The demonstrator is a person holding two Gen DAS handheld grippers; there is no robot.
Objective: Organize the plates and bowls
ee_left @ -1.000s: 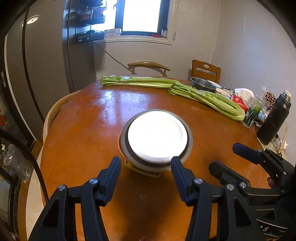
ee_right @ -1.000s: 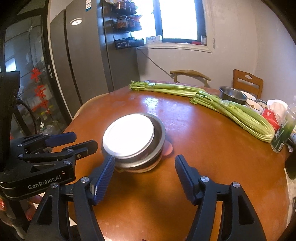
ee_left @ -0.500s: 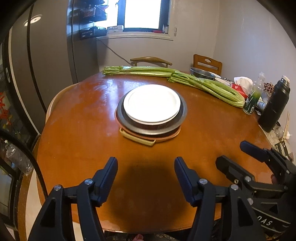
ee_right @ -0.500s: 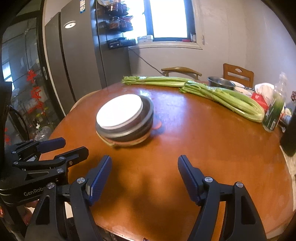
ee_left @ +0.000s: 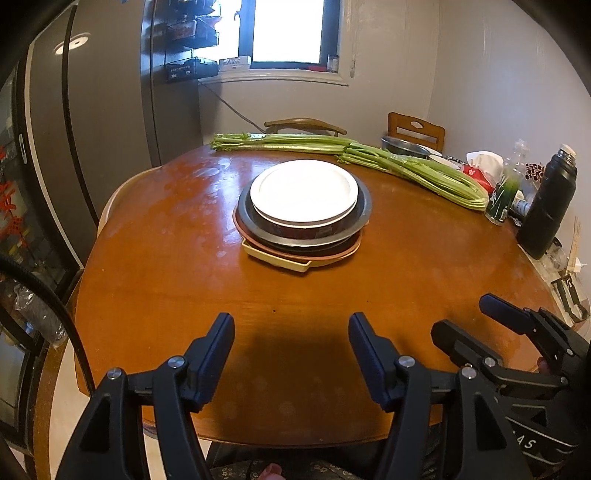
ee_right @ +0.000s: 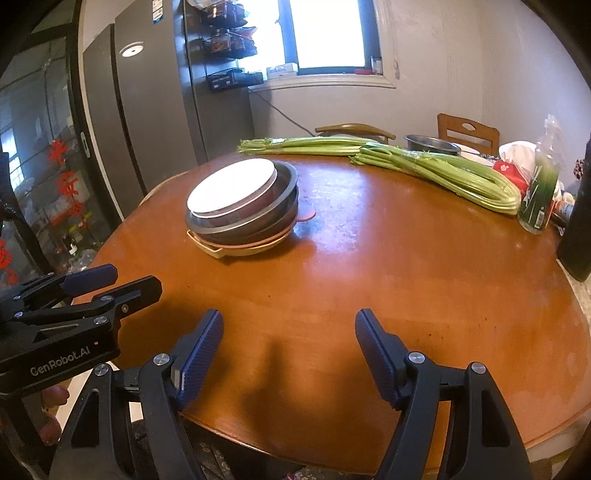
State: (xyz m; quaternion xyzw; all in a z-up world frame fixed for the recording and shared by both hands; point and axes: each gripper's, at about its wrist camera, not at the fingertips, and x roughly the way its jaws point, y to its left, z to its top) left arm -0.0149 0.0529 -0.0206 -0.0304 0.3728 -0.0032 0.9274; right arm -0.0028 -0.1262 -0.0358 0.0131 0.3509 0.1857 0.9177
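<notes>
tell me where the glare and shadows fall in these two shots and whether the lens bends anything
Left wrist view: the window is blown out white, the white plate glares, and a gripper shadow darkens the near table. Right wrist view: a sheen streaks the table behind the stack, and the fridge edges bow.

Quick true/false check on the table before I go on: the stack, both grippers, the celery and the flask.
1. A white plate tops the stack. True.
2. The left gripper is shut on the white plate. False: its jaws stand apart with nothing between them, short of the stack.
3. The right gripper holds nothing. True.
4. The celery lies inside the grey metal bowl of the stack. False: it lies on the table behind the stack.
5. The black flask lies on its side. False: it stands upright near the table's edge.
</notes>
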